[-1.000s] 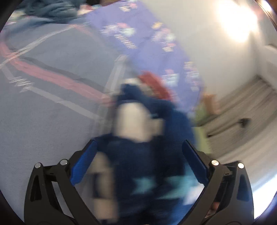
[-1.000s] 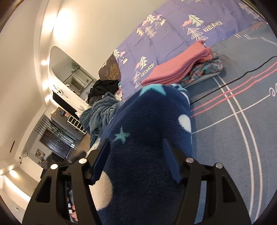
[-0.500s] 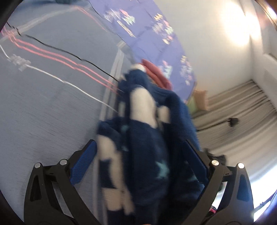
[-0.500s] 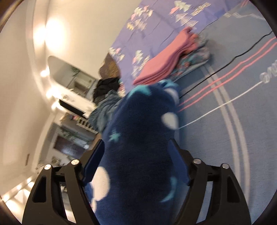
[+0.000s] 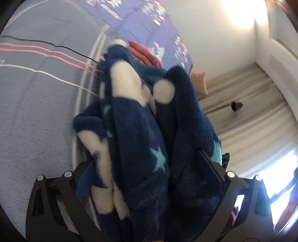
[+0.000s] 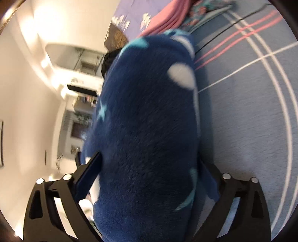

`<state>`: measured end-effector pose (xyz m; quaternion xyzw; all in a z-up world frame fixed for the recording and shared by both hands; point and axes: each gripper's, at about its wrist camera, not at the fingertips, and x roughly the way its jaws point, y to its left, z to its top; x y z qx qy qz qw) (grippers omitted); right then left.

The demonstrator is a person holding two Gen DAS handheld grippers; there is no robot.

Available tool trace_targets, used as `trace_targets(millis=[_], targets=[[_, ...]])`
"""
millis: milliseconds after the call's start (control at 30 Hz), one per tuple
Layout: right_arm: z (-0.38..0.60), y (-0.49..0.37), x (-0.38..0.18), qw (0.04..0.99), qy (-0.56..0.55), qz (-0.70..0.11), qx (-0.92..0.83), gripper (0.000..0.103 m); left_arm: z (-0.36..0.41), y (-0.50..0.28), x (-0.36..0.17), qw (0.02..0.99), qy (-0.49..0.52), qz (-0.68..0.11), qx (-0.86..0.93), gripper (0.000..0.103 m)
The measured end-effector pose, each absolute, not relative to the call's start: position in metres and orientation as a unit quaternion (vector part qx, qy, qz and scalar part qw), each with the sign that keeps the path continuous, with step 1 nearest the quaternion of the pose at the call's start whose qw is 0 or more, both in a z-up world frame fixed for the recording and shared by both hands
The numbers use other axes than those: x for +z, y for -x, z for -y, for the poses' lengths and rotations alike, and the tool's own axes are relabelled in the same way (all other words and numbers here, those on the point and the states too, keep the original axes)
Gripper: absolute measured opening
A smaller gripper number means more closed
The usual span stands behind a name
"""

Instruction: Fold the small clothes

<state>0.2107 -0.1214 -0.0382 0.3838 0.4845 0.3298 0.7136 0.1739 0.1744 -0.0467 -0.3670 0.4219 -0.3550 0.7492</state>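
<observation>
Right now a fluffy navy garment (image 5: 141,134), dotted with white patches and pale turquoise stars, fills the middle of both wrist views. Through the left wrist camera, the left gripper (image 5: 149,175) has its blue-padded fingers (image 5: 84,178) set fairly wide, with thick bunched folds of the fleece packed between them and covering most of each pad; the cloth appears held there, though how firmly the pads press cannot be told. The bundle stands up and away from the camera, its far end reaching toward a pink folded garment (image 5: 143,53) lying farther off. To the left lies a grey-blue bedspread (image 5: 37,104) marked with white and pink lines, and a thin black cable (image 5: 61,45) runs across it. A purple printed sheet (image 5: 149,20) sits at the far side, and grey curtains (image 5: 247,111) hang at the right. From the right wrist camera, the right gripper (image 6: 147,178) likewise straddles the same navy garment (image 6: 149,126), its fingers (image 6: 89,176) spread by the thickness of the fleece, which bulges over and past them. Beyond its far end is the pink folded garment (image 6: 167,18) resting on a patterned teal piece (image 6: 203,14), with the bedspread (image 6: 251,115) to the right.
</observation>
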Motion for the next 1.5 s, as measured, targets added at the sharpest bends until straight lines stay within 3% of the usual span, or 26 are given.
trace_targets(millis=[200, 433, 900, 1133, 1500], targets=[[0.113, -0.216, -0.040, 0.712, -0.371, -0.495, 0.334, 0.102, -0.170, -0.178, -0.047, 0.746, 0.367, -0.427, -0.355, 0.100], [0.117, -0.214, -0.042, 0.711, -0.378, -0.488, 0.337, 0.102, -0.204, -0.180, -0.063, 0.675, 0.500, -0.377, -0.390, 0.099], [0.111, -0.215, -0.043, 0.712, -0.382, -0.487, 0.333, 0.102, -0.167, -0.168, -0.023, 0.715, 0.376, -0.389, -0.443, 0.100], [0.108, -0.214, -0.040, 0.717, -0.375, -0.487, 0.329, 0.102, -0.166, -0.182, -0.036, 0.712, 0.387, -0.420, -0.408, 0.100], [0.099, -0.208, -0.035, 0.736, -0.380, -0.464, 0.314, 0.098, -0.176, -0.196, -0.052, 0.713, 0.411, -0.401, -0.403, 0.087]])
